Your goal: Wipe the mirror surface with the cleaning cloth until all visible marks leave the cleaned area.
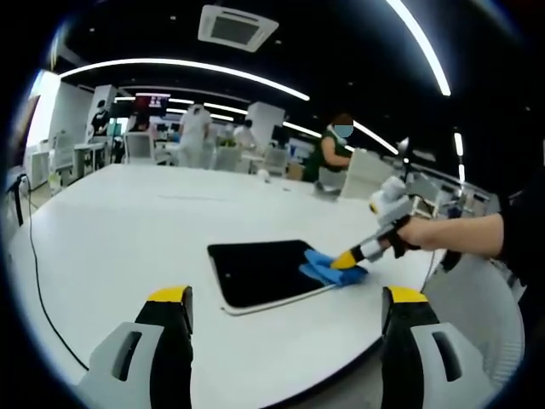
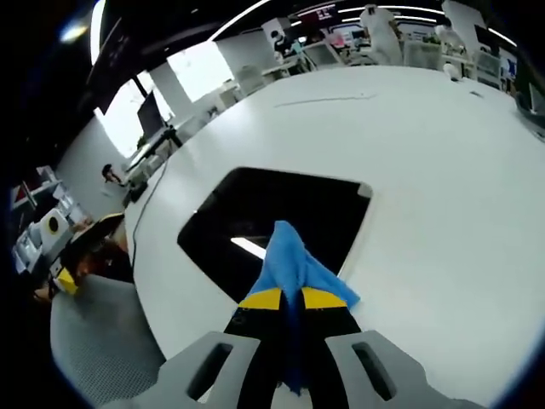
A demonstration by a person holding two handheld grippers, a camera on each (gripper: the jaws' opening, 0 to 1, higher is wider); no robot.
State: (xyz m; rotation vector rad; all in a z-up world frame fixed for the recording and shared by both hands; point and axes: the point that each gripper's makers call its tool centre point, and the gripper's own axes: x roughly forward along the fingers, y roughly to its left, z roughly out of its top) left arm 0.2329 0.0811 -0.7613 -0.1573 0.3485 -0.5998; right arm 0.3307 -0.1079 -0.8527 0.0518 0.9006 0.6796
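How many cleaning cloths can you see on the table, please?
1: the blue cleaning cloth is pinched in the right gripper, its free end lying on the mirror at one edge. No others show.

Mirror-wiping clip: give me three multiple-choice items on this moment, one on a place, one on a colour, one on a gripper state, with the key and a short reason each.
1. Where does the cloth touch the mirror?
A. at one edge of it
B. in its middle
C. nowhere; it lies apart on the table

2. What colour is the cloth?
A. white
B. blue
C. red

3. How do the left gripper's jaws stand?
A. shut on the cloth
B. shut on the mirror
C. open, holding nothing

Key:
1 A: in the left gripper view the cloth sits on the mirror's edge nearest the right gripper.
2 B: blue in both views.
3 C: its yellow-tipped jaws stand wide apart; the right gripper pinches the cloth.
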